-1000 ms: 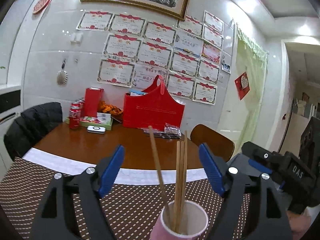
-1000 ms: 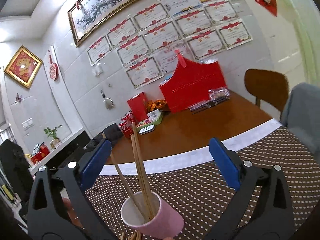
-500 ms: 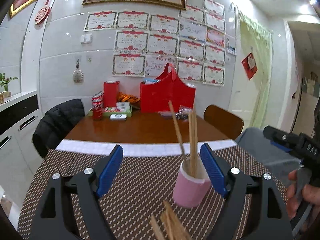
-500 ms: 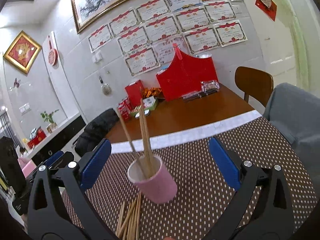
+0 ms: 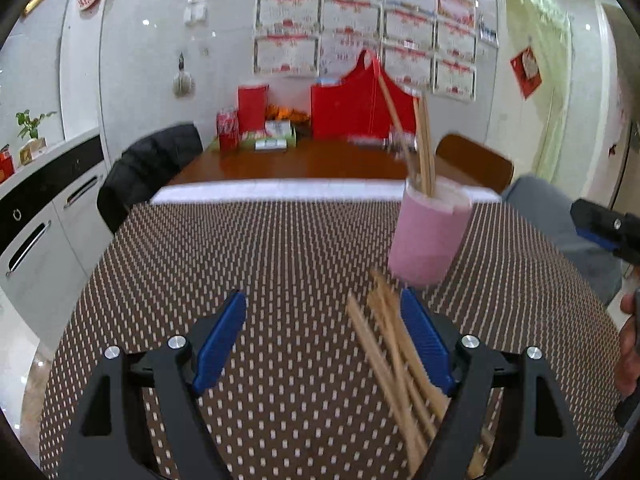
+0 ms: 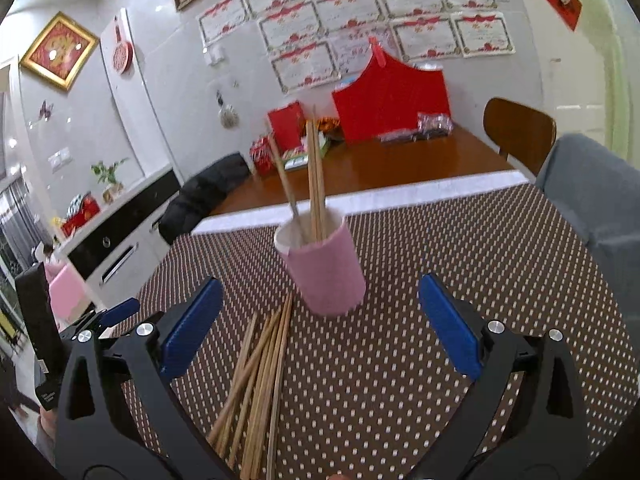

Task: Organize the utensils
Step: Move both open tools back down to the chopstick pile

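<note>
A pink cup stands upright on the dotted brown mat and holds three wooden chopsticks. Several loose chopsticks lie in a pile on the mat in front of the cup. My left gripper is open and empty above the mat, the pile by its right finger. My right gripper is open and empty, the cup just ahead between its fingers, the pile by its left finger.
The dotted mat covers the near table end; bare brown wood lies beyond. A red bag, red boxes and cans stand at the far end. A brown chair is on the right, a black jacket over a chair on the left.
Both grippers have pulled back and tilted down from the cup. The cup now sits farther ahead and the loose chopstick pile has come into view.
</note>
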